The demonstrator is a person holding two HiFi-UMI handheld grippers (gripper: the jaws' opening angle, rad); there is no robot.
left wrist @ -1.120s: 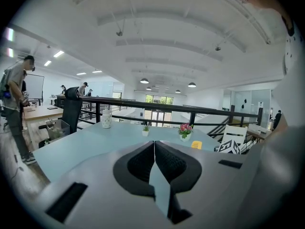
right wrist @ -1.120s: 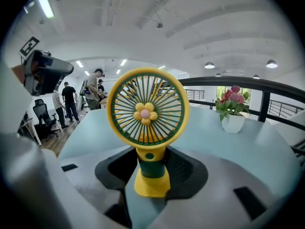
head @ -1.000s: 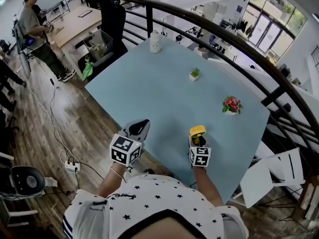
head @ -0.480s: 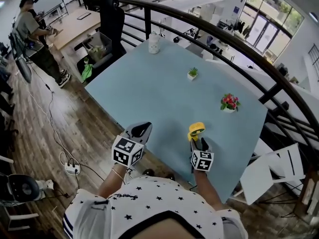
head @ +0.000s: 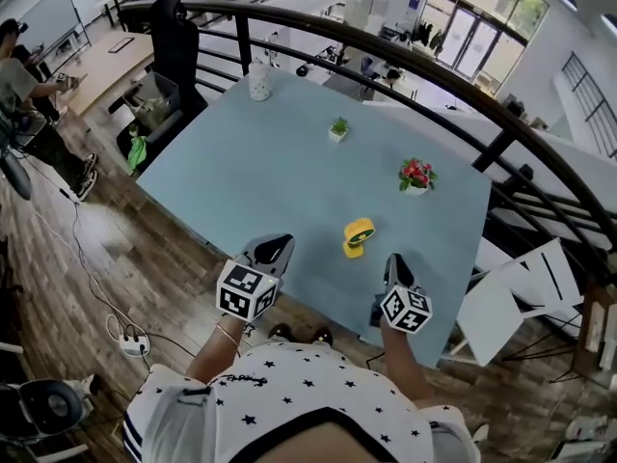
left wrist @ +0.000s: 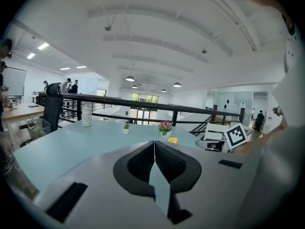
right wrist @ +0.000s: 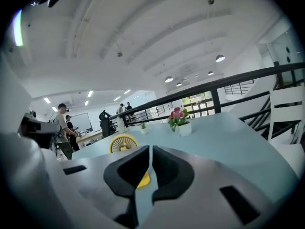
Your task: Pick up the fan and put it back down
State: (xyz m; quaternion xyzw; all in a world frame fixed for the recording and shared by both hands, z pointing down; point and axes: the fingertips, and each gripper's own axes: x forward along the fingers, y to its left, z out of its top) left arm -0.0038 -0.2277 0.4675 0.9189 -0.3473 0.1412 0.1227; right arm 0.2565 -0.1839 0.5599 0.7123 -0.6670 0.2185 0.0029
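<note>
The small yellow fan (head: 359, 235) stands free on the light blue table (head: 289, 177), near its front edge. My right gripper (head: 393, 262) sits a little to the right of it and nearer to me, not touching it. Its jaws have just been closing and are shut, with nothing between them. In the right gripper view the fan (right wrist: 124, 142) shows just beyond the shut right gripper (right wrist: 149, 150), to the left. My left gripper (head: 274, 248) hovers at the table's front edge, left of the fan, and is shut and empty. The left gripper (left wrist: 154, 143) view shows the fan (left wrist: 173, 140) far off.
A red flower pot (head: 415, 176), a small green plant (head: 337, 128) and a white jar (head: 259, 79) stand farther back on the table. A black railing (head: 434, 75) runs behind the table. White chairs (head: 511, 307) stand at the right, a black chair (head: 174, 32) at the far left.
My right gripper has let go of the fan, drawn back toward me and to the right, and shut. The fan now stands alone on the table. My left gripper has shifted slightly.
</note>
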